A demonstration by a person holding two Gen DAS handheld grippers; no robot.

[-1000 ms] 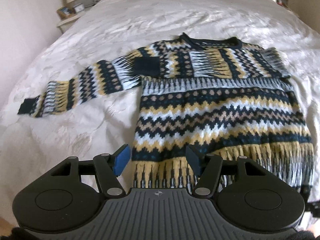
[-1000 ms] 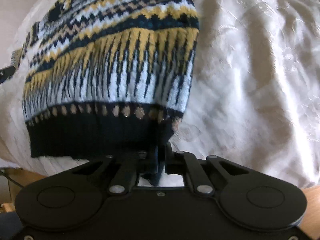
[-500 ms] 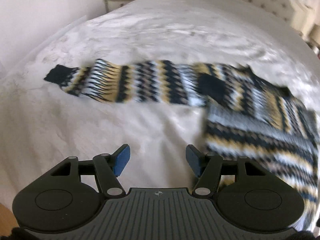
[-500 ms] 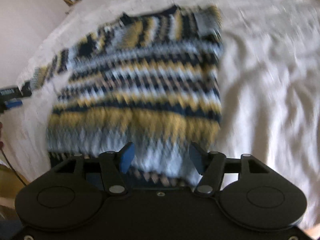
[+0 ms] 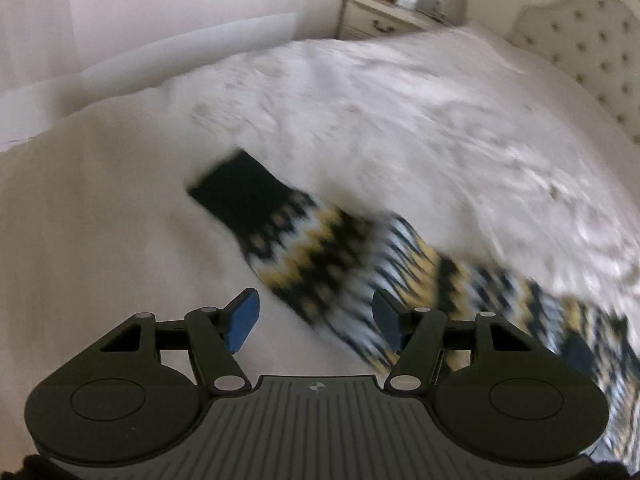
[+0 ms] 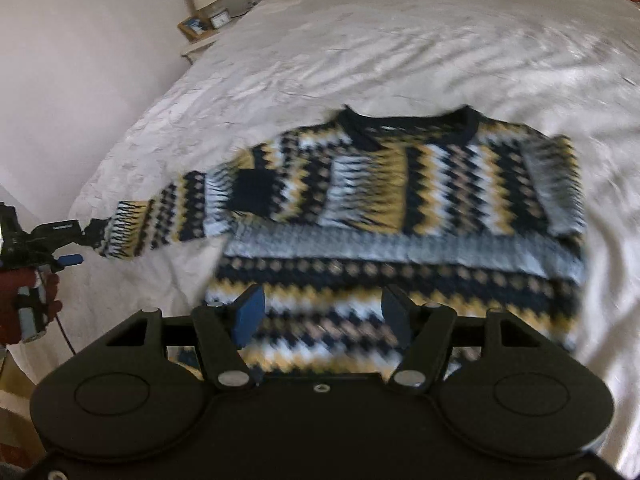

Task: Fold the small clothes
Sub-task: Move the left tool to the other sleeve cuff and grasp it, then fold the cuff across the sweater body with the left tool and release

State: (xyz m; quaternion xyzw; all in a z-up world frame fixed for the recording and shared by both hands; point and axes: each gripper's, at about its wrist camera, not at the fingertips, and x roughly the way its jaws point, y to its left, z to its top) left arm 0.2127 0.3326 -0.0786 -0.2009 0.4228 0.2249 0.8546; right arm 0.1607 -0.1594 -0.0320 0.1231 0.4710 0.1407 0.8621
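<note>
The likeliest fault is judged to be a poor catch at the outstretched sleeve: if only the top layer of knit is pinched by the left gripper, the sleeve could stretch or slip free partway through the fold, and the body could be dragged out of square. Both views are blurred, so the aim of the fingers cannot be judged finely.

The navy, mustard and pale-blue zigzag-patterned knitted sweater is laid flat, neckline farthest from the right gripper, on the white crinkled bed cover. One sleeve is already folded across the sweater's chest; the other is stretched out sideways from the sweater, its dark navy cuff lying flat.

The fingers of both grippers are spread wide and nothing is held. The left gripper is poised over the sweater's outstretched sleeve, the right over the sweater's lower body.
</note>
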